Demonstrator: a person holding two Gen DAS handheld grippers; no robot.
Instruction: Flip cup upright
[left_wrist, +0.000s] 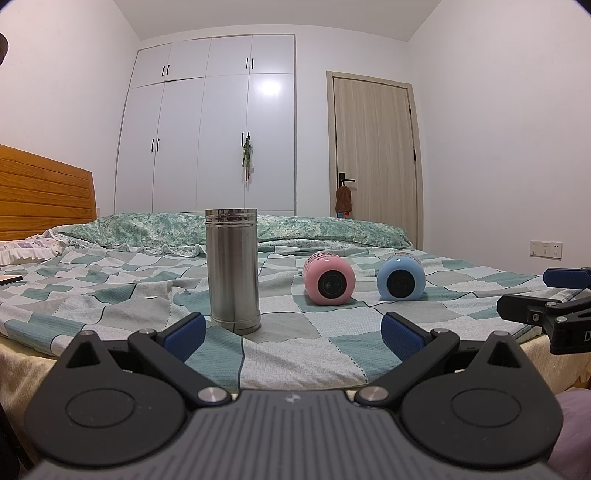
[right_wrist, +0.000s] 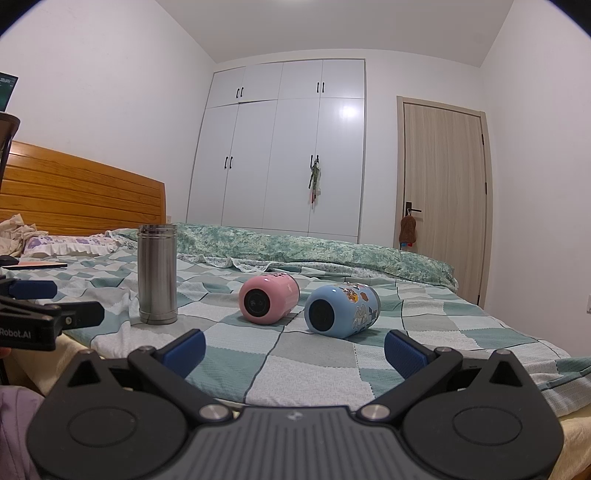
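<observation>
A steel cup (left_wrist: 232, 271) stands upright on the checked bedspread; it also shows in the right wrist view (right_wrist: 157, 274). A pink cup (left_wrist: 328, 277) (right_wrist: 268, 299) and a blue cup with cartoon stickers (left_wrist: 400, 278) (right_wrist: 341, 311) lie on their sides, bases toward me. My left gripper (left_wrist: 293, 338) is open and empty at the bed's near edge, in front of the steel and pink cups. My right gripper (right_wrist: 294, 350) is open and empty, in front of the pink and blue cups. Each gripper shows at the edge of the other's view.
The bed (left_wrist: 332, 332) has a green quilt (left_wrist: 295, 229) bunched along the far side and a wooden headboard (left_wrist: 40, 192) at the left. A white wardrobe (left_wrist: 207, 129) and a door (left_wrist: 373, 147) stand behind. A phone or notebook (right_wrist: 40, 265) lies at the left.
</observation>
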